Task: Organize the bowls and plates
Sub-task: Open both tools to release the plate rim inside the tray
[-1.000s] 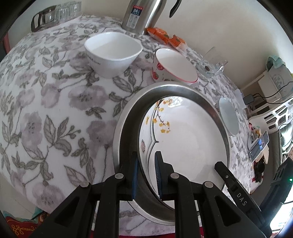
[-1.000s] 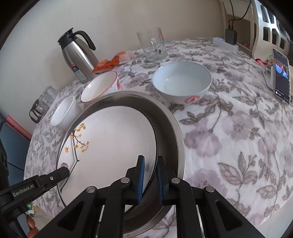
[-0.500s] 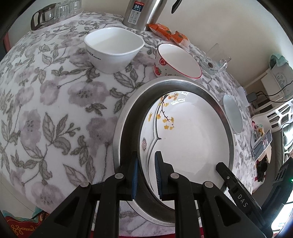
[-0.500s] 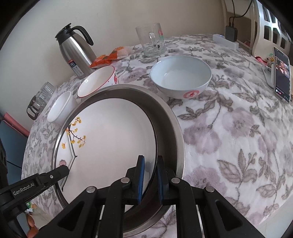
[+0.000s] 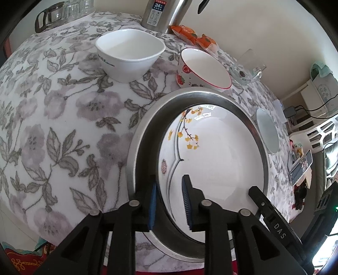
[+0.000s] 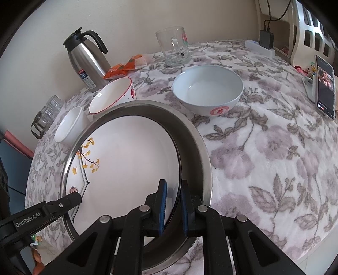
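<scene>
A white plate with yellow leaves (image 5: pixel 215 152) (image 6: pixel 131 160) lies inside a wide steel basin (image 5: pixel 139 148) (image 6: pixel 196 148) on the flowered table. My left gripper (image 5: pixel 169 201) straddles the plate's left rim, its jaws a little apart from it. My right gripper (image 6: pixel 173 203) is shut on the plate's right rim. Behind the basin stand a square white bowl (image 5: pixel 130 57) (image 6: pixel 70 124), a red-rimmed bowl (image 5: pixel 202 67) (image 6: pixel 112 95) and a pale blue bowl with a red star (image 6: pixel 208 88) (image 5: pixel 267 133).
A steel thermos (image 6: pixel 86 59) (image 5: pixel 160 12), orange snack packets (image 6: pixel 124 66) (image 5: pixel 194 36), a glass mug (image 6: pixel 174 46) and a glass pitcher (image 5: pixel 55 14) stand at the back. A phone (image 6: pixel 325 84) leans at the right edge.
The plate and basin have come down and nearer the bowls. My left gripper's jaws have widened off the plate's rim. My right gripper still clamps the rim.
</scene>
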### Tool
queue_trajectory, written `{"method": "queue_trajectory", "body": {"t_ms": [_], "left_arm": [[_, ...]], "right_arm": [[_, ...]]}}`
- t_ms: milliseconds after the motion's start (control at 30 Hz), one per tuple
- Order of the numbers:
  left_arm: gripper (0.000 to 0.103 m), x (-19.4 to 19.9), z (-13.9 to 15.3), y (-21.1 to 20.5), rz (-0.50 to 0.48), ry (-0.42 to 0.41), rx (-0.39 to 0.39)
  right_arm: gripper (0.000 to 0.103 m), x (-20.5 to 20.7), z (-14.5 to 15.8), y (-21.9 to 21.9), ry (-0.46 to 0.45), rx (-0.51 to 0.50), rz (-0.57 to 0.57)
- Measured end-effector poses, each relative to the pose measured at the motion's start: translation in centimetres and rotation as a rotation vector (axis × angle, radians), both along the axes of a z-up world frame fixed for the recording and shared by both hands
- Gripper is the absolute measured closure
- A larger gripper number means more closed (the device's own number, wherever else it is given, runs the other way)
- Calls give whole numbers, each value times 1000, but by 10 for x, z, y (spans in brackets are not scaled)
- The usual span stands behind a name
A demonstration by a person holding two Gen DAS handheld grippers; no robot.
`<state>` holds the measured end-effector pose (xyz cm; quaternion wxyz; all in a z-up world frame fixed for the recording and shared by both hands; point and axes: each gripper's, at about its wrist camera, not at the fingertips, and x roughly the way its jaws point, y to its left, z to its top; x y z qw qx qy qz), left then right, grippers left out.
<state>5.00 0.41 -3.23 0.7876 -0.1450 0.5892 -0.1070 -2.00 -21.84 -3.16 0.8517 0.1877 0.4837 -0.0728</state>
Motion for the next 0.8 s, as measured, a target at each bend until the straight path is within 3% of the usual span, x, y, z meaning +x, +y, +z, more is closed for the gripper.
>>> {"method": "queue_trajectory", "body": {"t_ms": [500, 600, 800], "left_arm": [[73, 0, 1, -4, -6, -7, 14], [73, -1, 6, -3, 5, -36, 42], [67, -1, 10, 4, 29, -57, 44]], "right_arm": [[89, -2, 5, -5, -14, 7, -2], [78, -5, 11, -8, -43, -15, -25], [78, -7, 17, -12, -67, -6, -34]]}}
